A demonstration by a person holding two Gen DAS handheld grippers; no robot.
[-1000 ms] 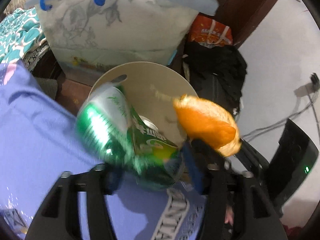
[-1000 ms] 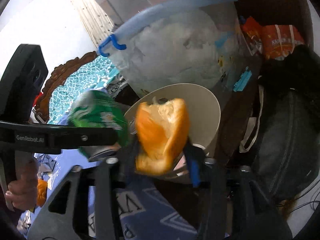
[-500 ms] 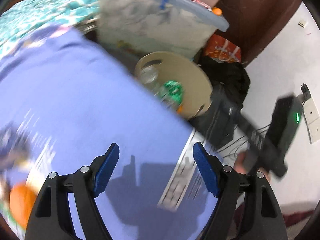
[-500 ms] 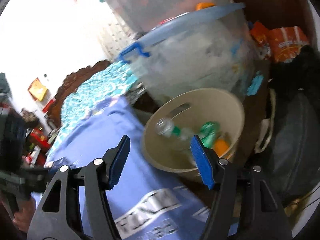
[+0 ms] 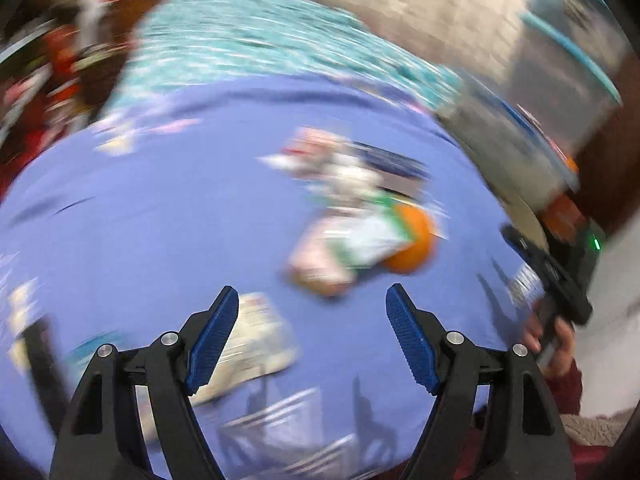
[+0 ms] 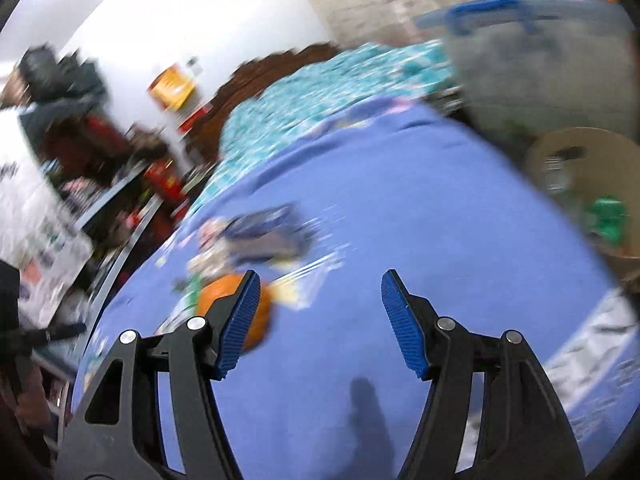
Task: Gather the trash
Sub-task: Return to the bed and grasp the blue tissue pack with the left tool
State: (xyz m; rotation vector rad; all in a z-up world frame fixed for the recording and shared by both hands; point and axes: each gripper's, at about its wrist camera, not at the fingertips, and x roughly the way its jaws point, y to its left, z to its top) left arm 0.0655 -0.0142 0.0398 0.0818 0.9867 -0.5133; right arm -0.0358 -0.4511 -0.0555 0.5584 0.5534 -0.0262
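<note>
Both grippers, left gripper (image 5: pixel 312 300) and right gripper (image 6: pixel 320 284), hang spread and empty over the blue bedsheet (image 5: pixel 160 220), where blurred wrappers (image 5: pixel 344 240) and orange peel (image 5: pixel 412 240) lie, far from the beige bin (image 6: pixel 560 152) at right.

A periwinkle-blue cloth (image 5: pixel 160 220) carries an orange fruit (image 5: pixel 414 240), beside a teal-and-white patterned bedspread (image 5: pixel 260 52) and a beige bin (image 6: pixel 576 148).

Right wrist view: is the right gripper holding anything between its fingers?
No. The right gripper is open, with only the purple bedsheet visible in the gap, and the orange peel lies behind its left finger.
</note>
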